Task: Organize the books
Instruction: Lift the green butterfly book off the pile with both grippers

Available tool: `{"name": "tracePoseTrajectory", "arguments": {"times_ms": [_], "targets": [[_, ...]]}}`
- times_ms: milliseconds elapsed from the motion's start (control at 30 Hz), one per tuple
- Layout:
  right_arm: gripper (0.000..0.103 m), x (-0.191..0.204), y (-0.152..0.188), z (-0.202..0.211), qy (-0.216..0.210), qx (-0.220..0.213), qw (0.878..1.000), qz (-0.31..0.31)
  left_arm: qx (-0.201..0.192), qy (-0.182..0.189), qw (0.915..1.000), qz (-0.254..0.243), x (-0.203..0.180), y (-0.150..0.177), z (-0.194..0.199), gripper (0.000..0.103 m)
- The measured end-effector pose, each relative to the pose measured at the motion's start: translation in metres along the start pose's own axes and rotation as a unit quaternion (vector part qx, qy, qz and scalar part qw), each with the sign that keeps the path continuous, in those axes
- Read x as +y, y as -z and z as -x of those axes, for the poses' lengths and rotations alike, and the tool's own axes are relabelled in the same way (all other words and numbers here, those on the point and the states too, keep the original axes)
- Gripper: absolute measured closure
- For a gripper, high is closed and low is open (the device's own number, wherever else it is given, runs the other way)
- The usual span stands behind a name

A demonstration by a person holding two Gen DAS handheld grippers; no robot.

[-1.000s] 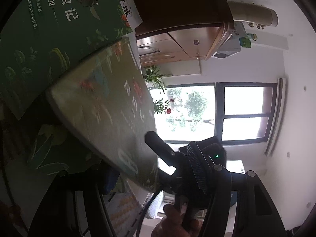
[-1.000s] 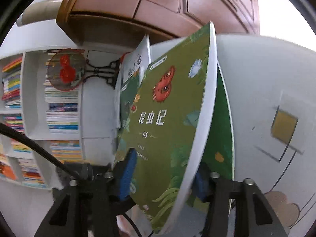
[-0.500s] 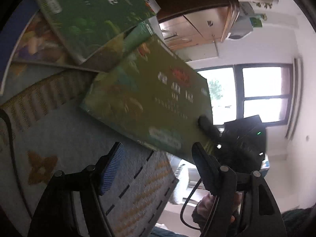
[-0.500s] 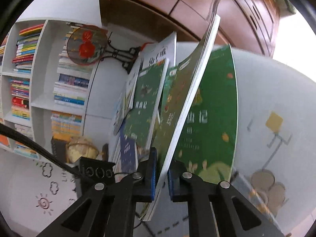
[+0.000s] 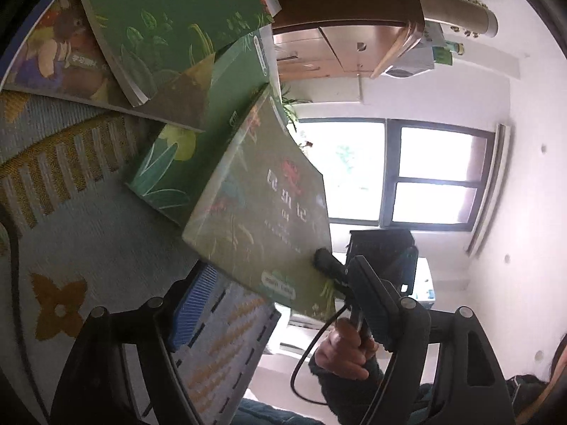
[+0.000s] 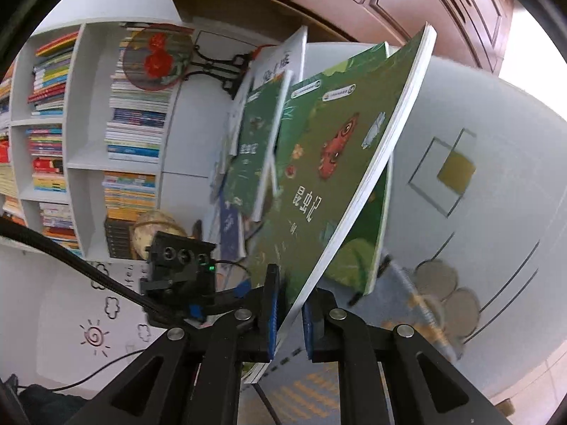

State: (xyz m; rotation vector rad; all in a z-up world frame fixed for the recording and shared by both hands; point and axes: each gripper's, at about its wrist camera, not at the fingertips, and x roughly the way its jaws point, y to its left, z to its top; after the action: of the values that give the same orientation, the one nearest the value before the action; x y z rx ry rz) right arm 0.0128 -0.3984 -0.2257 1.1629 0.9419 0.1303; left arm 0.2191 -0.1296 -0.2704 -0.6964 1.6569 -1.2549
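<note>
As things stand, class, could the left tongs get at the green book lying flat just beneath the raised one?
Probably not directly. The left tongs are open and empty, but the raised book, held by the right tongs, tilts across the lower green book and covers much of it.

Near the centre of the frame a green book (image 5: 262,219) marked 04 hangs tilted above the rug (image 5: 88,233), its lower corner clamped by the right gripper (image 5: 329,265), which a hand (image 5: 345,352) grips at lower middle. The left gripper (image 5: 280,304) fills the bottom edge with its jaws spread wide, its blue pad (image 5: 191,306) clear of the book. Behind the raised book lies a second green book (image 5: 209,134), and at upper left a third (image 5: 170,24) overlaps a picture book (image 5: 60,60). A window (image 5: 407,173) glows at right, a wooden cabinet (image 5: 347,32) above it.
</note>
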Motion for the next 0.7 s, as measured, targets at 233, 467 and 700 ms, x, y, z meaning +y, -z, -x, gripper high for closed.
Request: {"name": "tracePoseTrajectory", "arguments": {"times_ms": [233, 467, 700], "targets": [[0.092, 0.005, -0.009, -0.006, 0.048, 0.023, 0.996, 0.065, 0.000, -0.179, 0.9803, -0.084, -0.023, 0.008, 0.008, 0.028], [0.092, -0.005, -0.013, -0.007, 0.048, 0.042, 0.995, 0.076, -0.015, -0.284, 0.9423, -0.177, -0.064, -0.014, -0.032, 0.028], [0.092, -0.015, -0.021, -0.008, 0.040, 0.067, 0.994, 0.077, 0.026, -0.297, 0.9387, -0.174, -0.058, -0.016, -0.066, 0.022]]}}
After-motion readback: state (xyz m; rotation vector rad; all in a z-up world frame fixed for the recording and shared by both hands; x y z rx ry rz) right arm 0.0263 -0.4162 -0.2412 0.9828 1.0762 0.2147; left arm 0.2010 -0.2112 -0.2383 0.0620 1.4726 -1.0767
